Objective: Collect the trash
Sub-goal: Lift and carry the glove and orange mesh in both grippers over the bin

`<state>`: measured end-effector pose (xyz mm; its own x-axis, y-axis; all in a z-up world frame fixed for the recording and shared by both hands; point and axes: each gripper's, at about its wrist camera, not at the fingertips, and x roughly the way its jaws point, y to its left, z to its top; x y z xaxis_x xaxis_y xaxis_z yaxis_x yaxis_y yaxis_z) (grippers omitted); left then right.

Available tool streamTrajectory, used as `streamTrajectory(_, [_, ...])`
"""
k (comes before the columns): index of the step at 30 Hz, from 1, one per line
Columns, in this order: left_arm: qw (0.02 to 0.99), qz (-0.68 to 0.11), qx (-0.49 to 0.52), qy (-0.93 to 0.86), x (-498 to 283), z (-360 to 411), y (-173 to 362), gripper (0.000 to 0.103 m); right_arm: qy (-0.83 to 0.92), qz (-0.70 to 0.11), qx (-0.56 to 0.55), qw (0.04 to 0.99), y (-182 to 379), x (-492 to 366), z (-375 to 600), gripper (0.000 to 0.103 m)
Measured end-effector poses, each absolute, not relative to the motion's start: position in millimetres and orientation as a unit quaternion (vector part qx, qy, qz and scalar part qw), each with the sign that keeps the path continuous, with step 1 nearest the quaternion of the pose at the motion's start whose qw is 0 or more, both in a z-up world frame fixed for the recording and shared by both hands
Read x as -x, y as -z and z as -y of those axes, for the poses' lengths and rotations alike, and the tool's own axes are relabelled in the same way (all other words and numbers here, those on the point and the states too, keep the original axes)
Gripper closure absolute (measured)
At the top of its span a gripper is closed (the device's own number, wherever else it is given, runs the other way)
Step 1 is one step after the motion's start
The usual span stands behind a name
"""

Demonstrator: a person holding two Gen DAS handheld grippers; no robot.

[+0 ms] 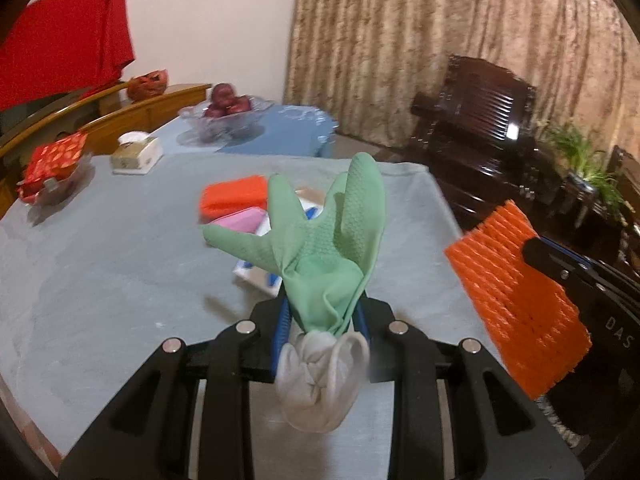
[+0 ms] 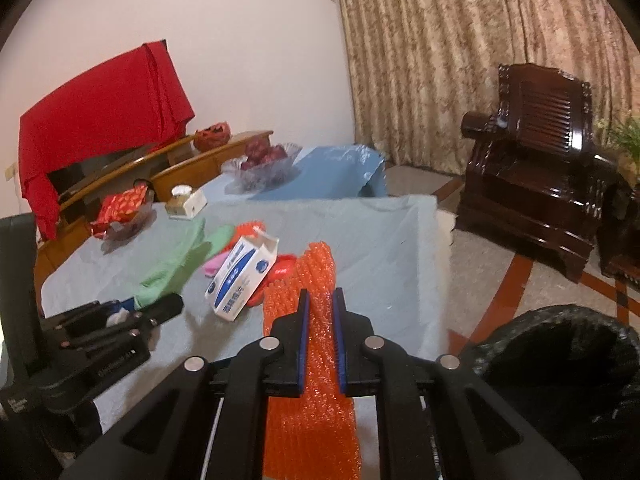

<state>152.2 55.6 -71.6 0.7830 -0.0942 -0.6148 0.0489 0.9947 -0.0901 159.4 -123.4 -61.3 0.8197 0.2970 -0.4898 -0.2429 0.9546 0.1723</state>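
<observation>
While the left gripper (image 1: 323, 320) pinches a green rubber glove (image 1: 320, 232) at its cuff, jaws pressed on it and glove fingers splayed toward twelve o'clock, the right gripper (image 2: 320, 312) clamps a sheet of orange bubble wrap (image 2: 312, 360) between its blue-lined jaws. Both items are lifted above the counter (image 1: 120, 264), which is draped in a pale blue-grey cloth. In the left wrist view the orange sheet (image 1: 516, 300) hangs at three o'clock. On the counter, at eleven o'clock from the right gripper, lies a white and blue carton (image 2: 242, 276); beyond it sit a tissue box (image 2: 186, 202) and a glass fruit bowl (image 2: 264, 168). A black-lined trash bin (image 2: 560, 380) stands on the floor at four o'clock.
</observation>
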Motion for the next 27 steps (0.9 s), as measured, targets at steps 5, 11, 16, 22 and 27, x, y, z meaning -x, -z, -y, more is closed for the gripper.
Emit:
streamTrajectory(5, [0.945, -0.317, 0.028, 0.069, -149.3, -25.6, 60.2, 0.076, -0.125, -0.249, -0.058, 0.959, 47.9, -148.4, 144.0, 0.092])
streamTrajectory(11, [0.944, -0.310, 0.023, 0.107, -146.6, 11.3, 49.9, 0.076, -0.092, -0.237, -0.064, 0.965, 38.2, -133.0, 178.6, 0.092])
streamTrajectory(16, [0.942, -0.302, 0.015, 0.146, -142.4, 46.3, 45.5, 0.076, -0.059, -0.233, -0.071, 0.968, 36.9, -120.6, 210.0, 0.092])
streamTrajectory(22, [0.930, -0.305, 0.006, 0.205, -134.8, 96.9, 50.8, 0.076, -0.010, -0.238, -0.081, 0.968, 45.3, -100.9, 252.7, 0.092])
streamTrajectory(27, [0.920, -0.307, -0.005, 0.244, -131.6, 135.5, 59.8, 0.076, 0.031, -0.247, -0.088, 0.965, 55.7, -82.6, 288.9, 0.092])
